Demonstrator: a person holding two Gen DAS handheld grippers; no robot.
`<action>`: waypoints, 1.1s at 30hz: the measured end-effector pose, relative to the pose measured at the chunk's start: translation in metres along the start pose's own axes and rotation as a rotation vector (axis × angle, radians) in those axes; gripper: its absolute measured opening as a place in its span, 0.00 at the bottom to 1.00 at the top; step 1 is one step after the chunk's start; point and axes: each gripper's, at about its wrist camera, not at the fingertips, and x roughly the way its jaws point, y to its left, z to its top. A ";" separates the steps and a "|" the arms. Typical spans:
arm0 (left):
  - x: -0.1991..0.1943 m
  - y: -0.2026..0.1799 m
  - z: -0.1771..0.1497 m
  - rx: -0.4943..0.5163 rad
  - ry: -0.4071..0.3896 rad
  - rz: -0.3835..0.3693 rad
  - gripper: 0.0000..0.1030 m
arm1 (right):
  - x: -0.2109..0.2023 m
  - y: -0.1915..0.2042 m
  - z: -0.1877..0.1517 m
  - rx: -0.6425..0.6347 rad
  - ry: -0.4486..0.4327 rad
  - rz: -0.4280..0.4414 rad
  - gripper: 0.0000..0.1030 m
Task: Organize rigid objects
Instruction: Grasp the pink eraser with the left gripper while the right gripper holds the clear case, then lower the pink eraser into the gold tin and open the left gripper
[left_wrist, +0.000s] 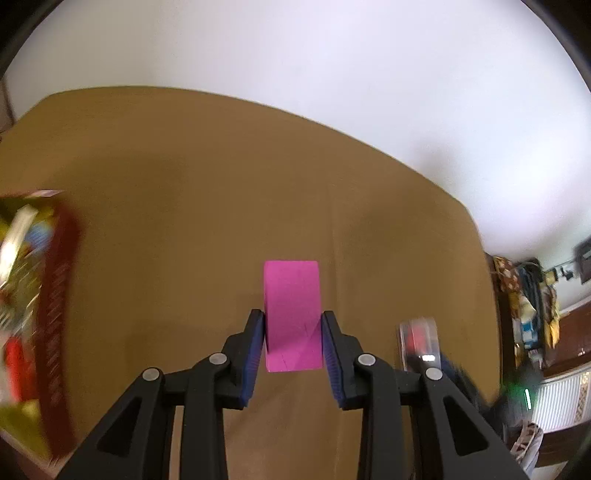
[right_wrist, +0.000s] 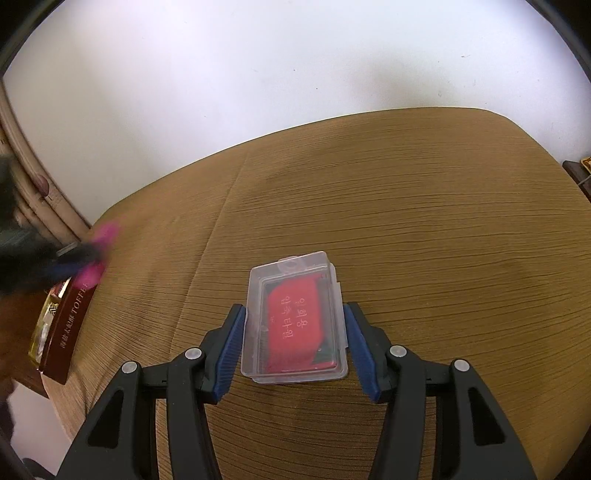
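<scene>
Left wrist view: found the left claw (left_wrist: 293, 334) clamped on a pink block (left_wrist: 291, 314), blue pads pressed against both its sides, block apparently lifted above the brown counter (left_wrist: 184, 203). Saw a dark red toffee box (left_wrist: 55, 314) at the left edge, blurred, with bright wrappers inside. Noticed a clear plastic case (left_wrist: 419, 341) just beside the claw on the right, also blurred. Judged as a carrying step; next probably called for moving the block toward the box and lowering it gently before release.

Right wrist view: found the right claw (right_wrist: 295, 332) apart around the clear plastic case (right_wrist: 295, 317), which lay flat on the counter (right_wrist: 443, 221) with a red card inside; pads close to its edges, contact hard to confirm. Needed closing evenly, since thin plastic could slip or flex.

Surface looked like ribbed brown fabric. Behind stood a plain white wall (right_wrist: 258, 74); at far right of the left view, cluttered shelves.
</scene>
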 end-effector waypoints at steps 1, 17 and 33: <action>-0.022 0.012 -0.011 -0.005 -0.010 -0.003 0.30 | 0.000 0.002 0.000 -0.004 0.001 -0.005 0.50; -0.088 0.204 -0.053 -0.160 0.035 0.155 0.31 | 0.011 0.027 -0.003 -0.055 0.014 -0.075 0.50; -0.077 0.225 -0.074 -0.130 0.025 0.170 0.37 | 0.021 0.037 -0.002 -0.077 0.020 -0.095 0.51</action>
